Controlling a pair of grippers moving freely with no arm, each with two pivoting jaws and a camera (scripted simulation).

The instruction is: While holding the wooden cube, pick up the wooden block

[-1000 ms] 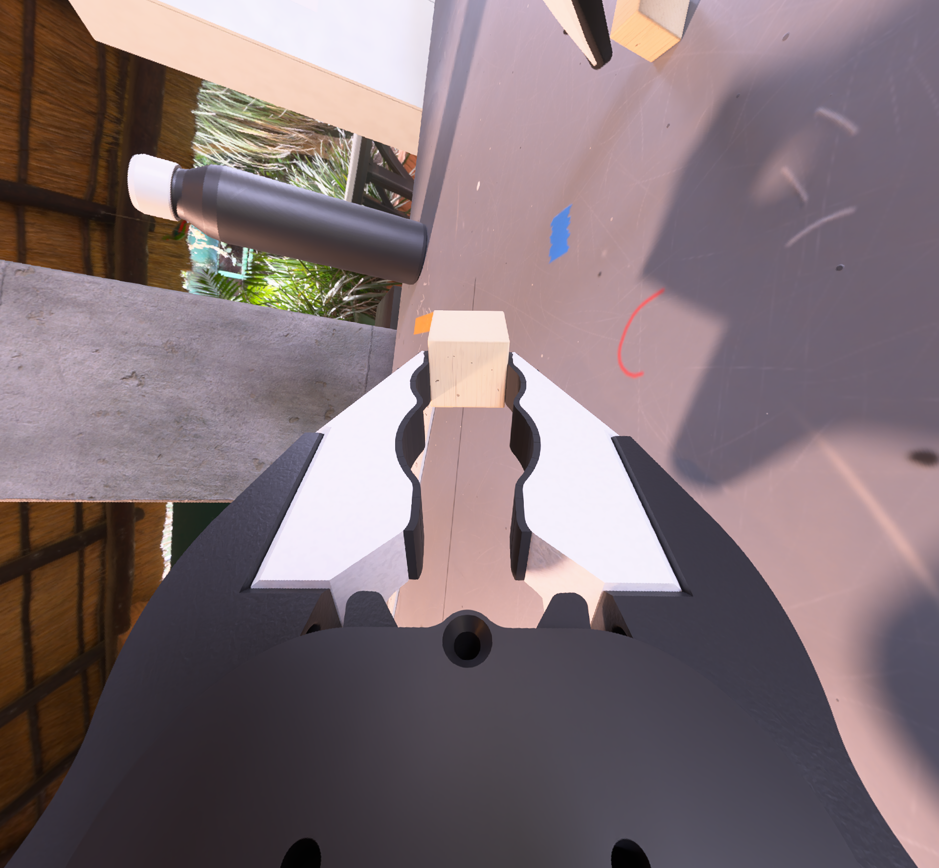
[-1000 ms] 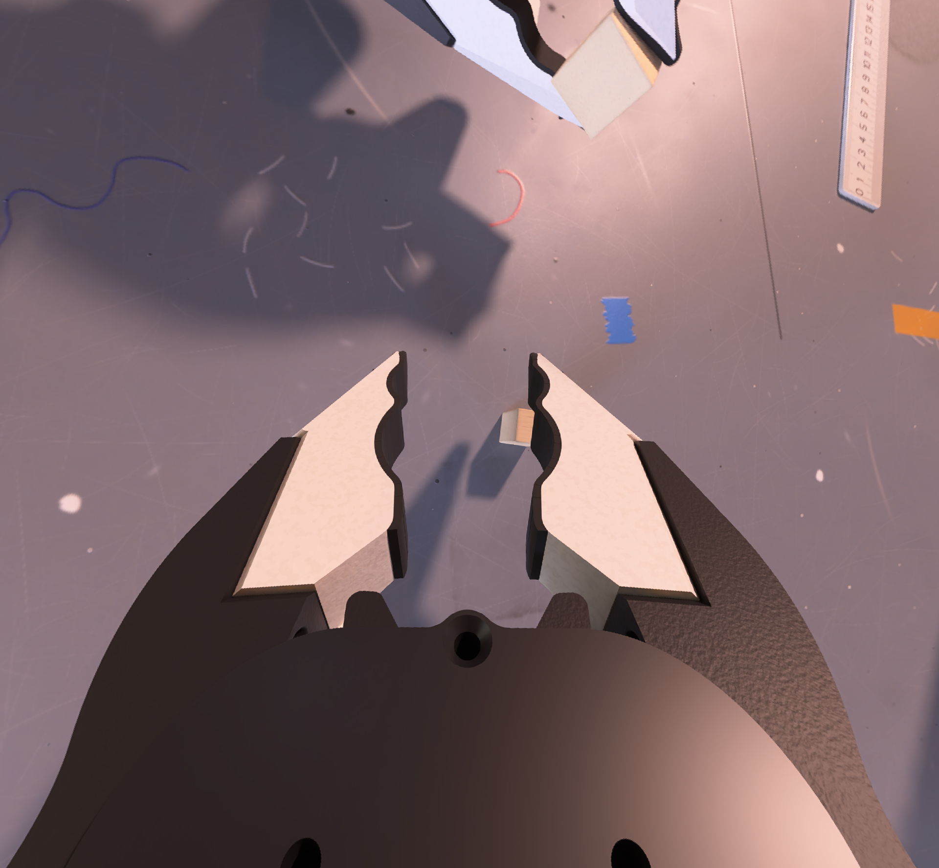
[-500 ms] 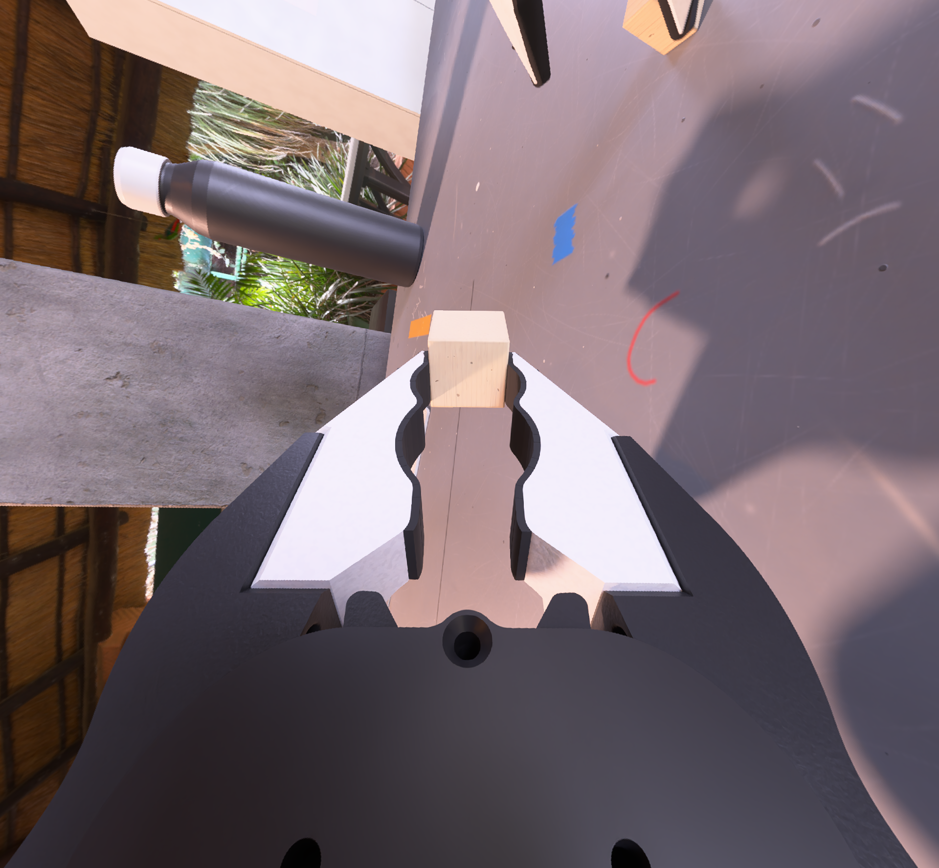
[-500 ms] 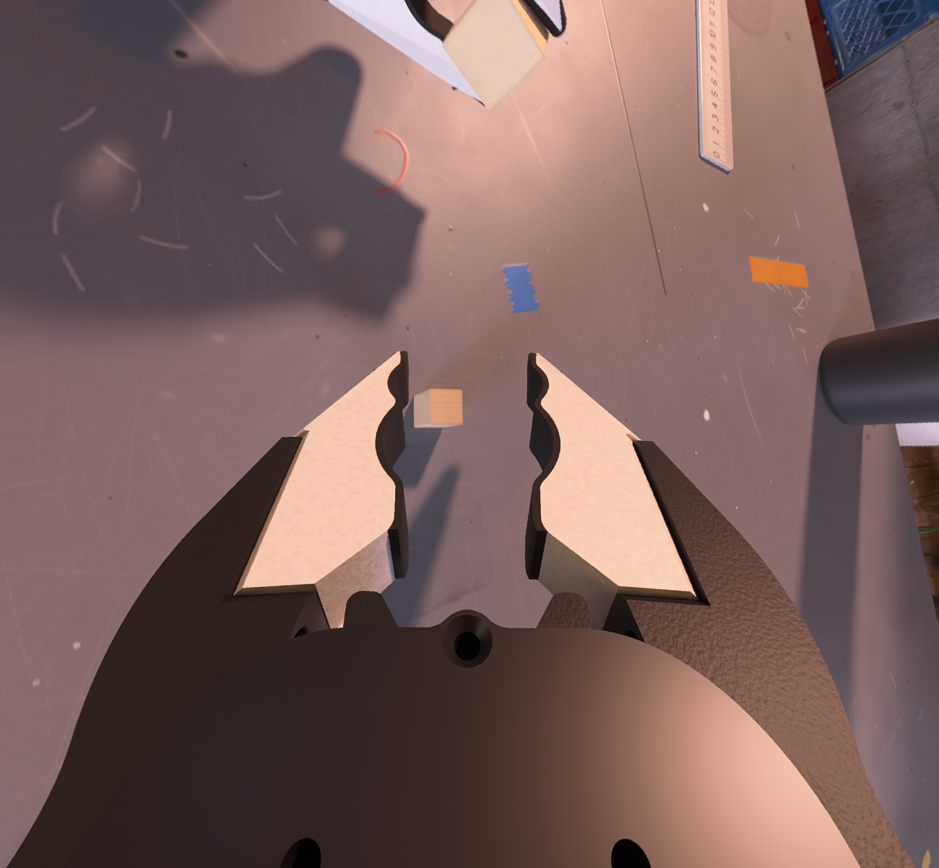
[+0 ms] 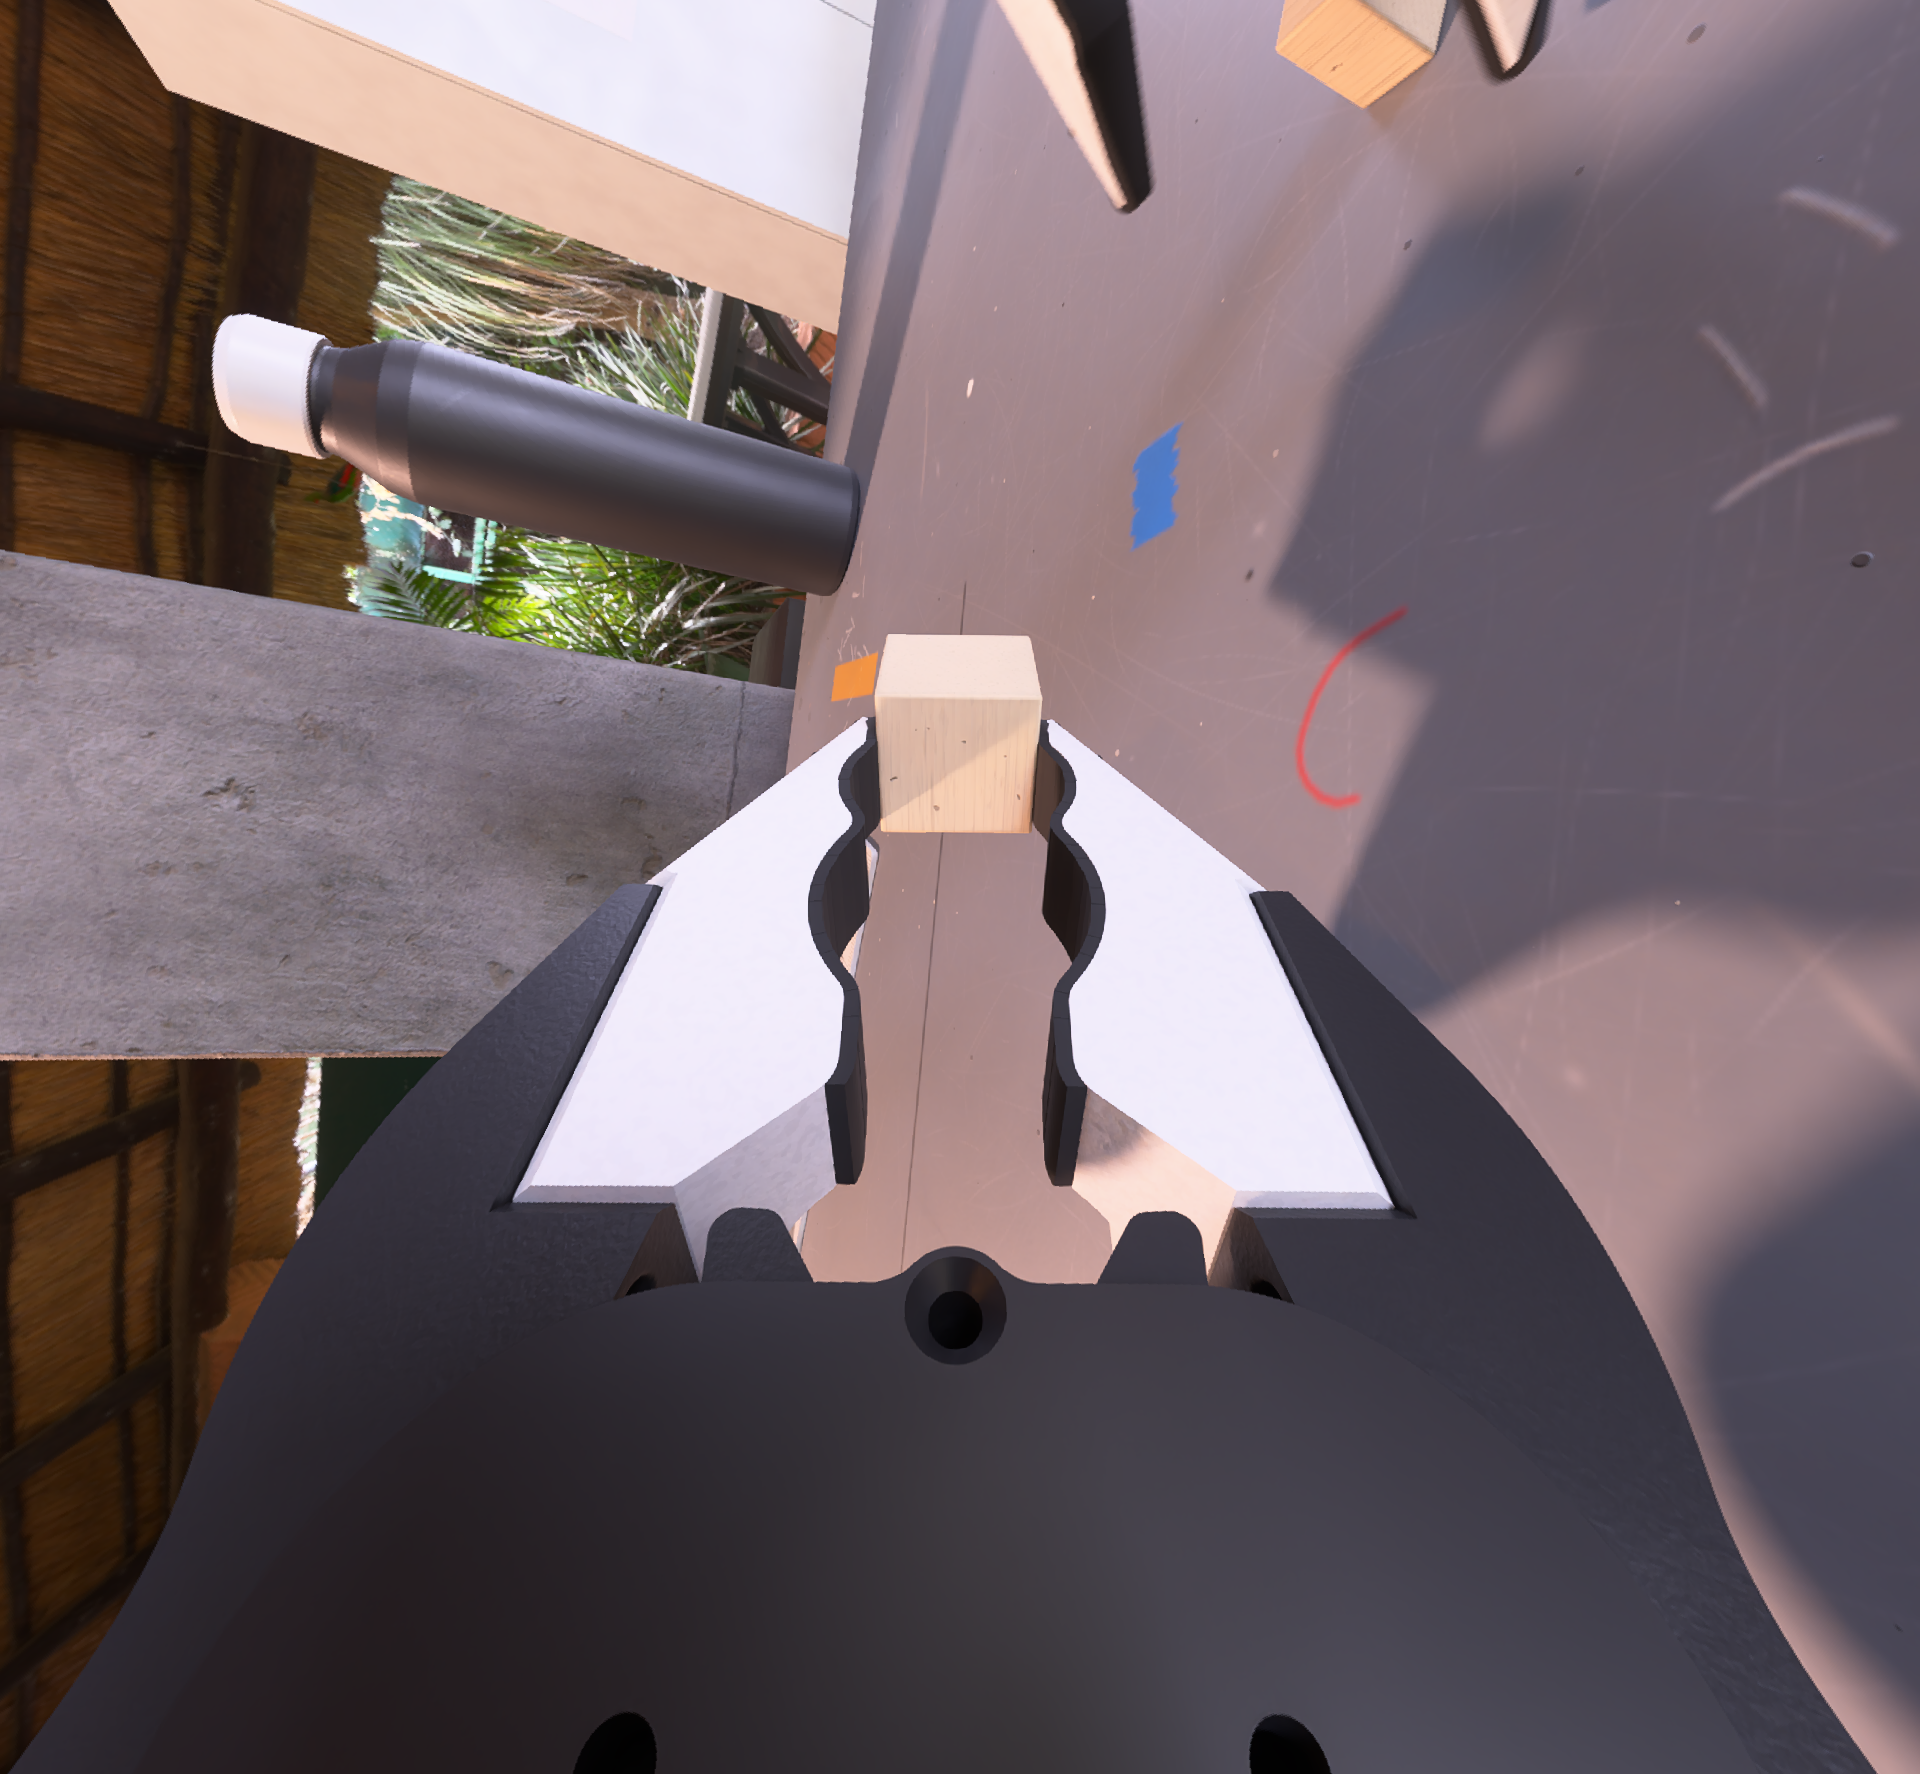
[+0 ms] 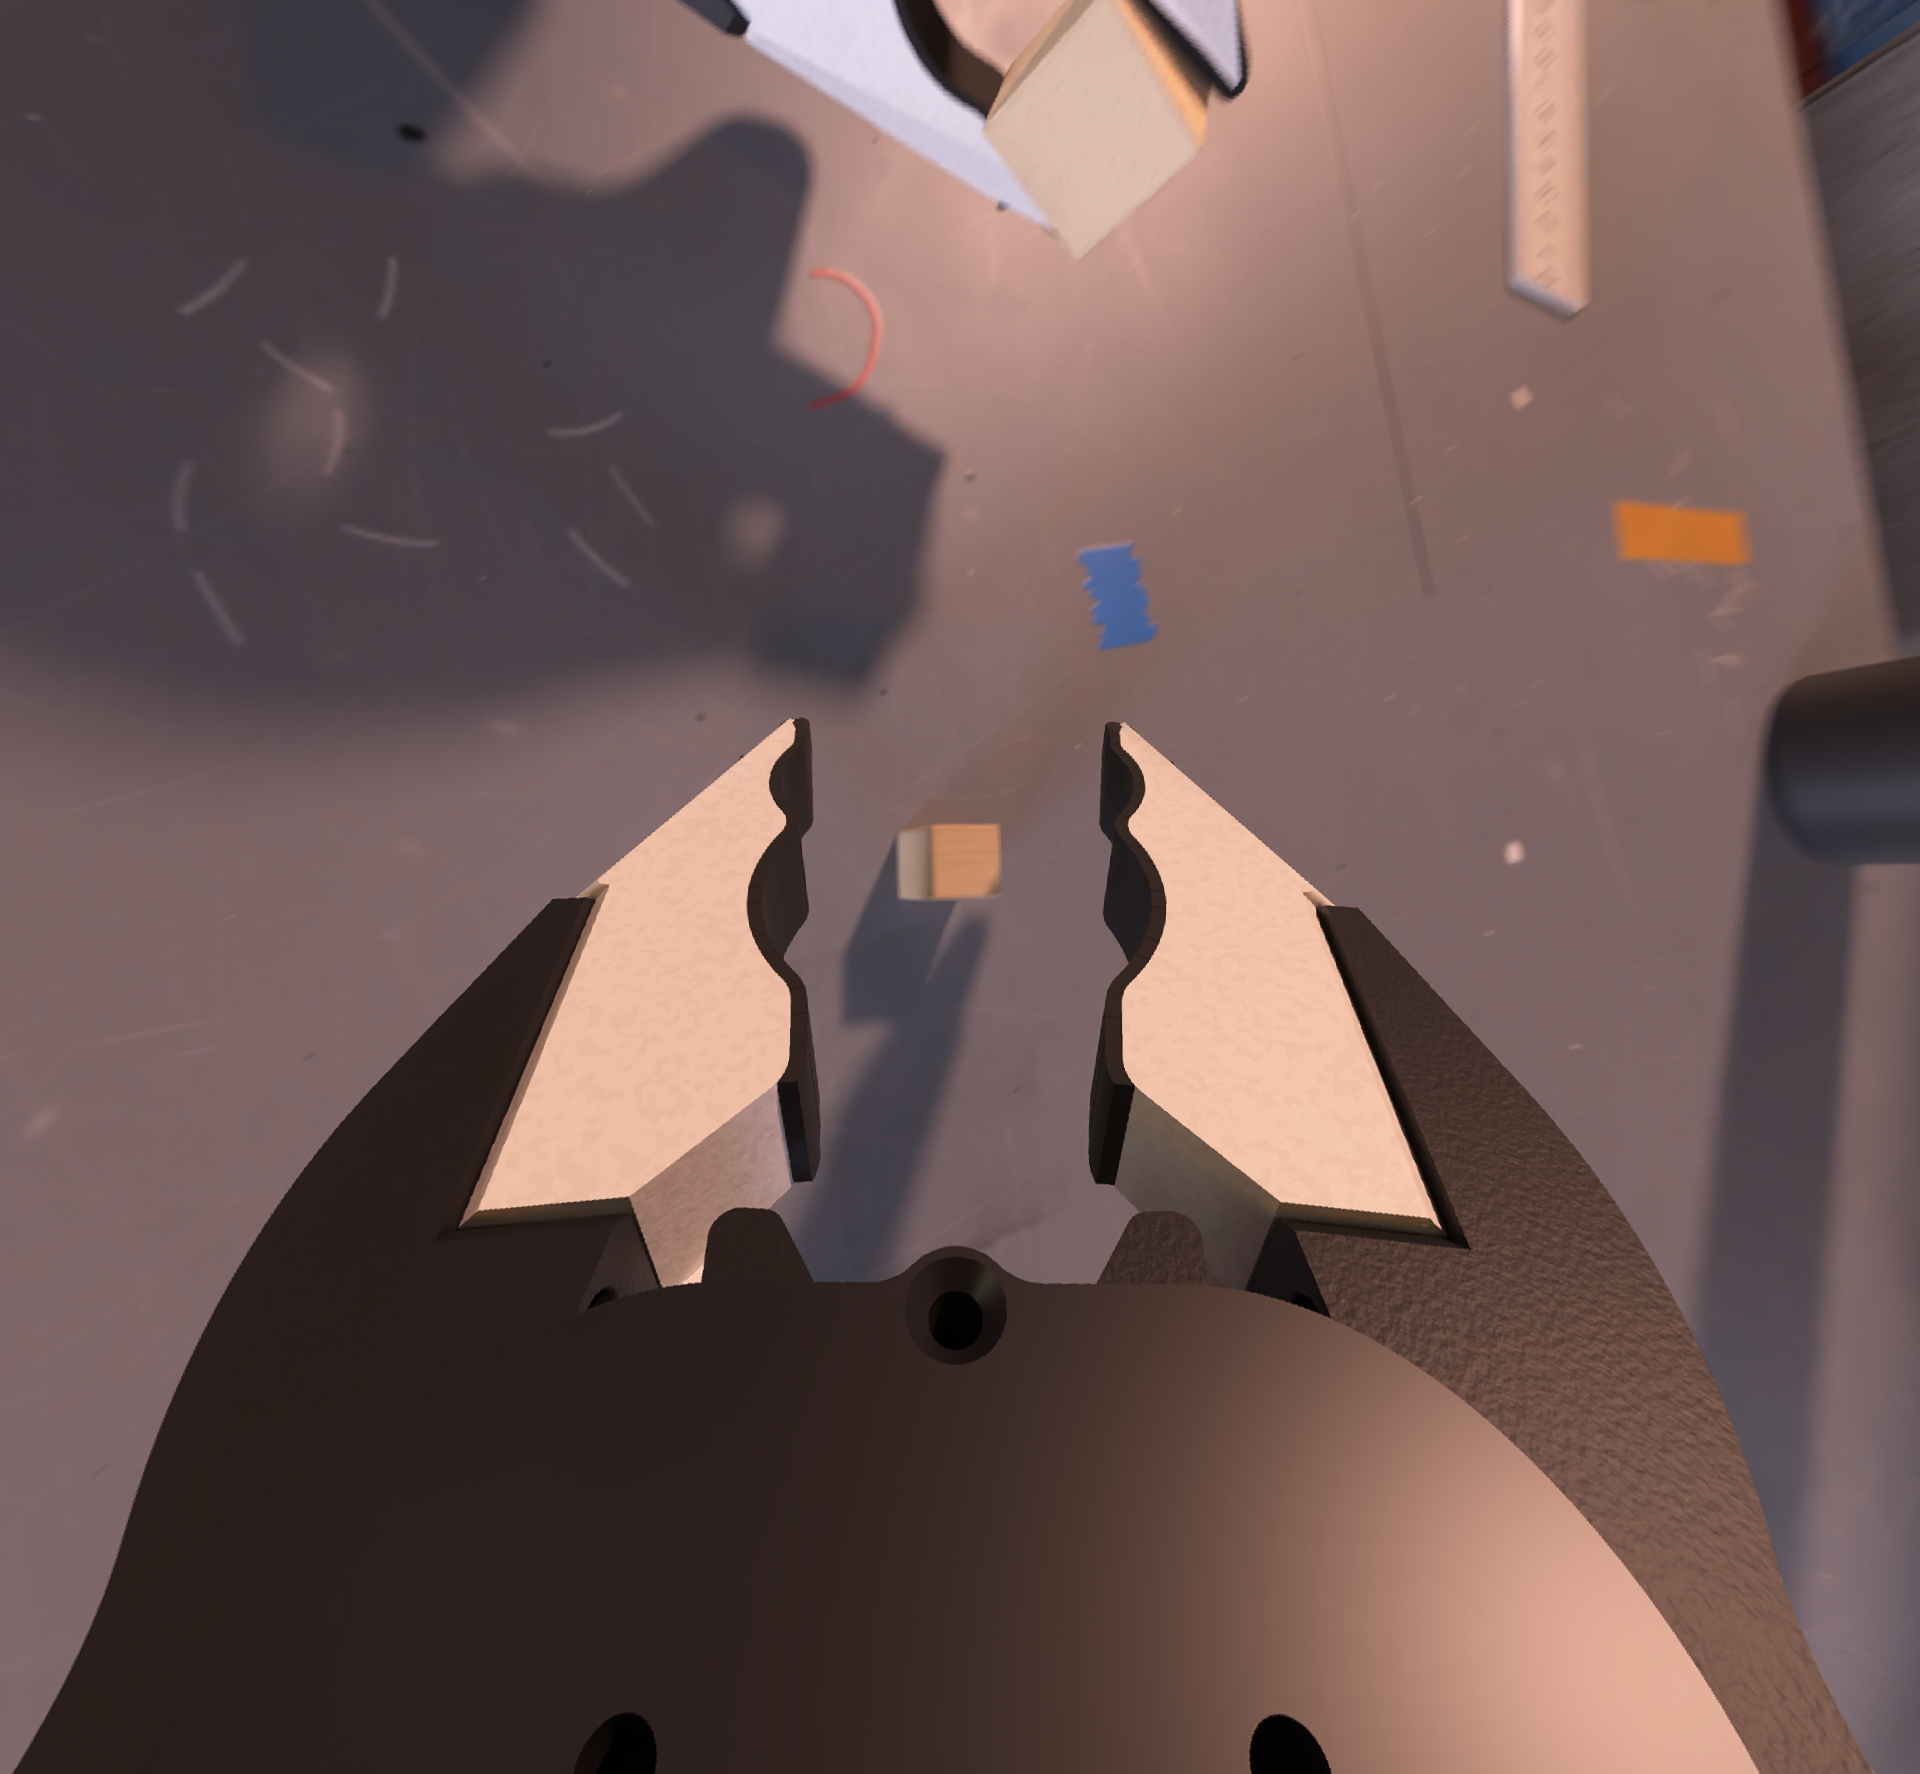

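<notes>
The block (image 6: 951, 862), a small cube of light, orange-tan wood, sits on the grey table (image 6: 1351, 685) between the spread fingers of the right gripper (image 6: 956, 737), touching neither. The left gripper (image 5: 956, 737) clamps the paler cube (image 5: 956, 737) at its tips above the table.

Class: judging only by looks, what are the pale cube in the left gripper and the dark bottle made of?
Pale wooden cube: apparently unfinished light wood, showing faint grain and specks, matte. Dark grey bottle with white cap: smooth satin body with soft highlights, metal or plastic; cannot tell which.
</notes>
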